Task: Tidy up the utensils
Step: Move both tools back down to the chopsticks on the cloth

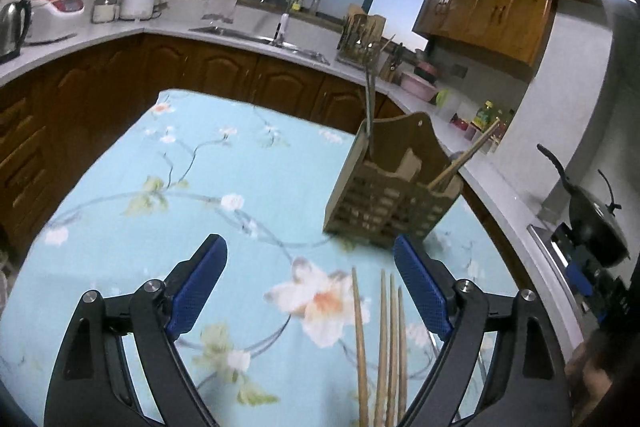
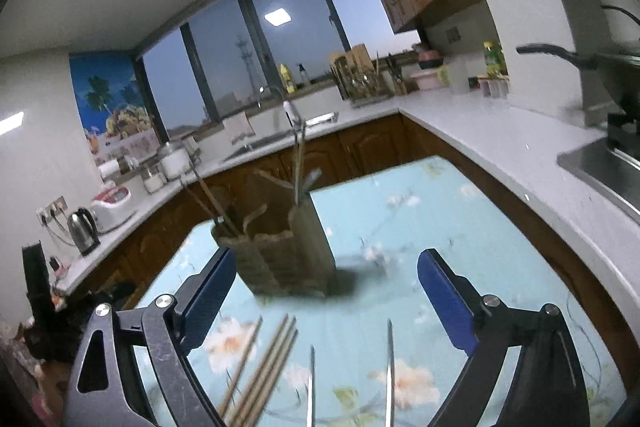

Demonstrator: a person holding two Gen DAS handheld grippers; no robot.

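Observation:
A slatted wooden utensil holder stands on the blue floral tablecloth. Metal utensils stick up from one compartment and wooden chopsticks lean out of another. Several loose wooden chopsticks lie flat on the cloth nearer me. Two metal chopsticks lie beside them in the right wrist view. My left gripper hangs open above the wooden chopsticks, nothing between its blue pads. My right gripper is open too, over the loose utensils and short of the holder.
Wooden cabinets and a pale counter wrap around the table, with a sink, a kettle, a rice cooker and a second utensil rack. A black wok sits on the stove at the right.

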